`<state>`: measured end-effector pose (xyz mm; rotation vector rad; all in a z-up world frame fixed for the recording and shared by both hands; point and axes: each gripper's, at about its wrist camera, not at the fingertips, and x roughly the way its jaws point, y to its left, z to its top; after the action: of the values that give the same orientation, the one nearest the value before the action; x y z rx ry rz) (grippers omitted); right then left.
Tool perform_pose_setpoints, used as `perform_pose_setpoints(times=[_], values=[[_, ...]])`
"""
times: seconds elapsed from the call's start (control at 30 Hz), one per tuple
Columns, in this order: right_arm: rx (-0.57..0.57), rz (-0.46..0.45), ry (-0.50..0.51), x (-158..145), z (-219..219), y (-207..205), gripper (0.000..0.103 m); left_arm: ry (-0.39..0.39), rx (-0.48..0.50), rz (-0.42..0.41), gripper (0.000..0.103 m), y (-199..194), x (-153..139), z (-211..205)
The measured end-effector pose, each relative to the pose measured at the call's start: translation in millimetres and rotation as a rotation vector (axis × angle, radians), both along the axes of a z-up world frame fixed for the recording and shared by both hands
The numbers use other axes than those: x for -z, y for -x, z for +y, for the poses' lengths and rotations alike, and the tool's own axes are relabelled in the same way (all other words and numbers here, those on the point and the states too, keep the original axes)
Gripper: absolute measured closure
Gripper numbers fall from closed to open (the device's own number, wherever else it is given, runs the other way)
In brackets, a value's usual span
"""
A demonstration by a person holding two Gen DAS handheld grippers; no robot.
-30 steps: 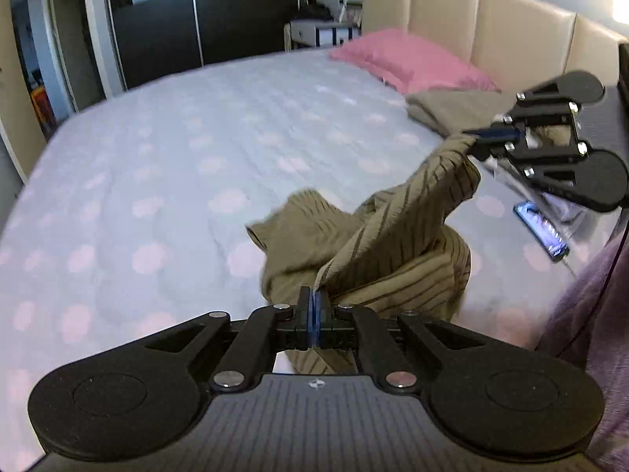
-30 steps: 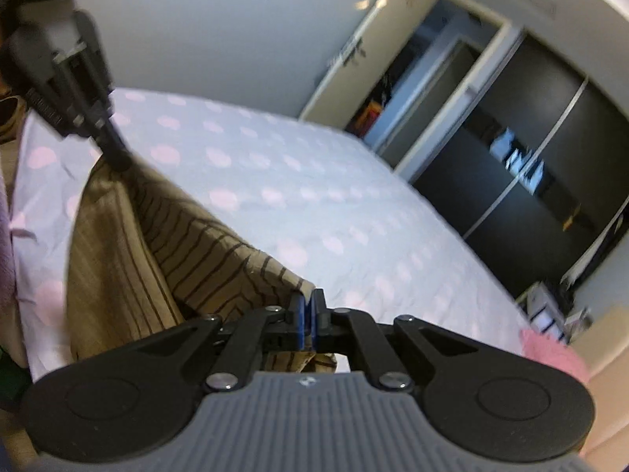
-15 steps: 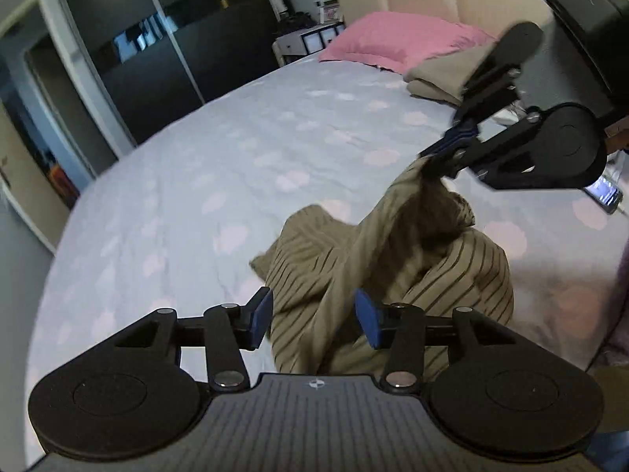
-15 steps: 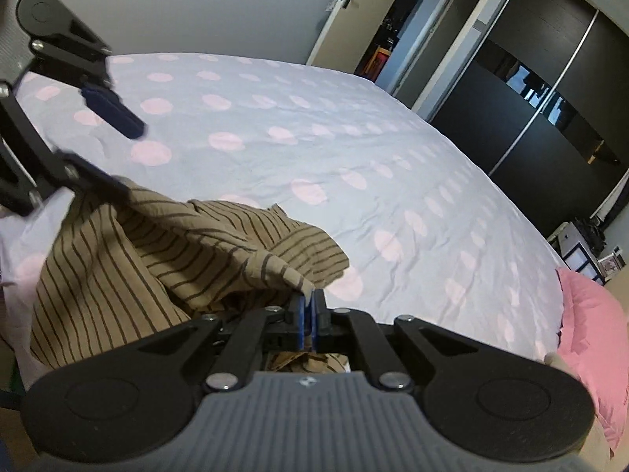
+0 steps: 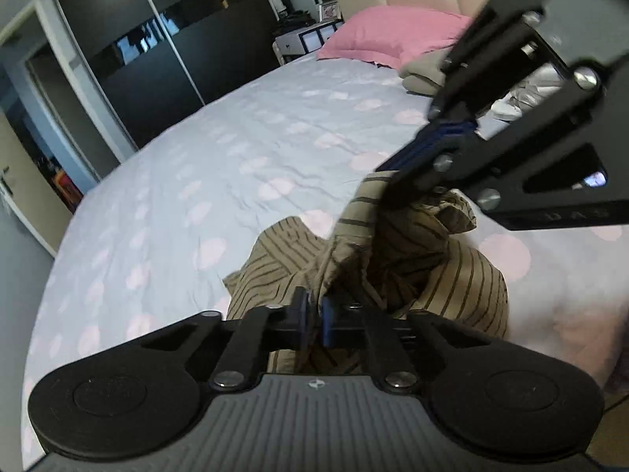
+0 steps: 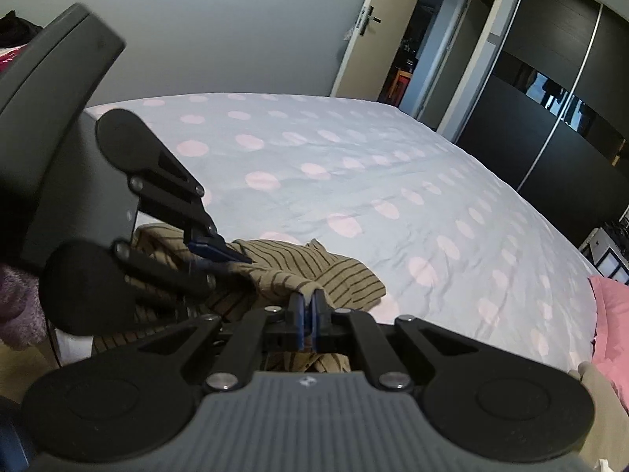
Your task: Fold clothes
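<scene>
A tan garment with dark stripes (image 5: 397, 251) lies crumpled on the near edge of the bed and also shows in the right wrist view (image 6: 314, 271). My left gripper (image 5: 313, 316) is shut on a fold of it, seen again in the right wrist view (image 6: 232, 256). My right gripper (image 6: 308, 314) is shut on another part of the same garment and holds it a little higher; in the left wrist view (image 5: 387, 179) it comes in from the right. The two grippers are close together over the pile.
The bed (image 5: 220, 165) has a pale blue cover with pink dots. A pink pillow (image 5: 389, 33) and a folded beige cloth (image 5: 422, 70) lie near the headboard. A dark sliding wardrobe (image 6: 558, 90) and an open door (image 6: 397, 59) stand beyond.
My left gripper let go of the garment, opened, then shut again on a new fold. The right gripper kept its hold and moved in closer to the left one.
</scene>
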<state>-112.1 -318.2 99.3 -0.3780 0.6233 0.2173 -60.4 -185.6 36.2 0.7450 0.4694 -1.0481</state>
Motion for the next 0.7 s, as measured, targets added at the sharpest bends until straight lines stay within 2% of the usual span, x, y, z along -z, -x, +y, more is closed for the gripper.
perform_pose_setpoints(times=[0.07, 0.1, 0.13, 0.2, 0.4, 0.53, 0.7], values=[[-0.013, 0.012, -0.010, 0.6, -0.1, 0.5, 0.096, -0.006, -0.002, 0.022, 0.102, -3.4, -5.9, 12.6], [-0.021, 0.022, -0.016, 0.7, -0.3, 1.1, 0.090, -0.011, -0.006, 0.035, 0.102, -5.1, -8.8, 19.2], [-0.026, 0.030, -0.020, 1.1, -0.6, 1.6, 0.079, -0.023, -0.017, 0.045, 0.102, -8.0, -10.1, 26.4], [-0.027, 0.041, -0.015, 2.7, -1.5, 1.7, 0.070, -0.050, -0.047, 0.065, 0.102, -15.4, -11.2, 42.3], [0.006, 0.086, 0.028, 16.3, -10.9, -1.5, 0.070, -0.105, -0.226, 0.107, 0.102, -50.7, 1.4, 95.5], [0.042, 0.123, 0.076, 32.7, -18.4, -14.0, 0.070, -0.095, -0.341, 0.164, 0.102, -78.4, 13.4, 125.3], [0.056, 0.146, 0.075, 43.9, -21.3, -35.6, 0.070, -0.075, -0.408, 0.218, 0.102, -94.7, 23.4, 145.6]])
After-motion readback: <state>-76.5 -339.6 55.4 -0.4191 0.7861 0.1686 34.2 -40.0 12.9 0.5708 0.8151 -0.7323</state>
